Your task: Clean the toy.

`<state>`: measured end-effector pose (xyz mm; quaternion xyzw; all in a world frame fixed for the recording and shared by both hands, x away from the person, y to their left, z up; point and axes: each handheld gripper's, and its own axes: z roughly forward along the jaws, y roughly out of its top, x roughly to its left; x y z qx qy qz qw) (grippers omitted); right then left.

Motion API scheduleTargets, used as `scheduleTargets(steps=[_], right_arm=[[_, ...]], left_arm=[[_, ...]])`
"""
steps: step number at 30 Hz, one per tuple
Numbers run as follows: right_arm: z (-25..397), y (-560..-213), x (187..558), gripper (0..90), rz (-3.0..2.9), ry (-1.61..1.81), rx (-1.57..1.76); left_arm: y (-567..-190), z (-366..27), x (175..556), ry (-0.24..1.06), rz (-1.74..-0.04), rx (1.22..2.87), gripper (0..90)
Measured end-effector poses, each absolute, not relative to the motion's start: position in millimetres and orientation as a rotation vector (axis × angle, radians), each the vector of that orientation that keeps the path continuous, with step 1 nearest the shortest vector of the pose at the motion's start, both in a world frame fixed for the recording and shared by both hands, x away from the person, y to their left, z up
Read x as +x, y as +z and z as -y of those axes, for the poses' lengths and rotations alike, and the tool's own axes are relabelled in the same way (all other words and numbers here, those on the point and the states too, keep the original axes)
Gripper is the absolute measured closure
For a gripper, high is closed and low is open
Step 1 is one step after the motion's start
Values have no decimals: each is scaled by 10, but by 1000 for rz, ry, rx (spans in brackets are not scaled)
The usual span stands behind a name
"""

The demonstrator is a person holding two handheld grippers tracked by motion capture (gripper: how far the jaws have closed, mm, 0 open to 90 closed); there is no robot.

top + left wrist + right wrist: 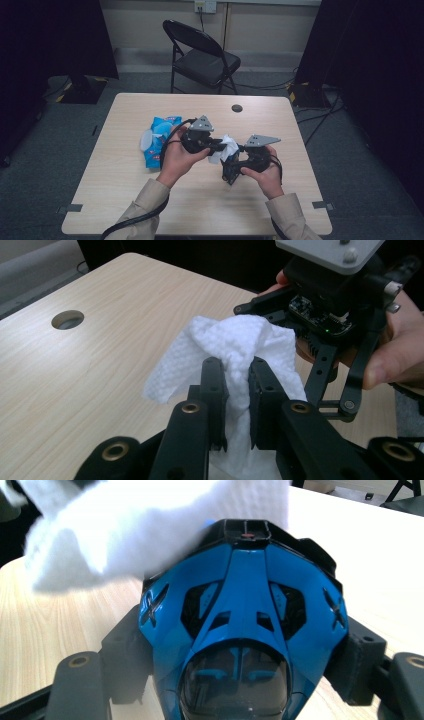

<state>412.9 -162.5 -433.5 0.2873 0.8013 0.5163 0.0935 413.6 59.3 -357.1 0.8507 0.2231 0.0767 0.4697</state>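
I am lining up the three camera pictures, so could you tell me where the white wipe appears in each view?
High view: the white wipe is at table centre, between the two grippers.
Left gripper view: centre, pinched between the left gripper jaws.
Right gripper view: top left, draped over the blue and black toy that the right gripper holds.
Shared landmark: the light wood table.

The wipe (235, 347) is white with a fine dimpled, quilted texture. The toy car (240, 630) is glossy bright blue with black vents, a black rear edge with a small red mark, and a dark tinted windscreen. The wipes packet (159, 137) is light blue with white and a touch of red print. The counter (200, 200) is pale wood grain, with a dark round hole. Both grippers' fingers (212, 385) are matt black with brass-coloured rivets; grey plates top them. The sleeves (145, 205) are beige.
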Motion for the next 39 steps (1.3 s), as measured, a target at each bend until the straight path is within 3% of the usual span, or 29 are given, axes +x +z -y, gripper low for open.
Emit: scheduleTargets(steps=[39], right_arm=[[1438,-4261,4019,247,-2446,1544,729]], left_arm=[[-3634,-380,4433,172,-600,2095,790]])
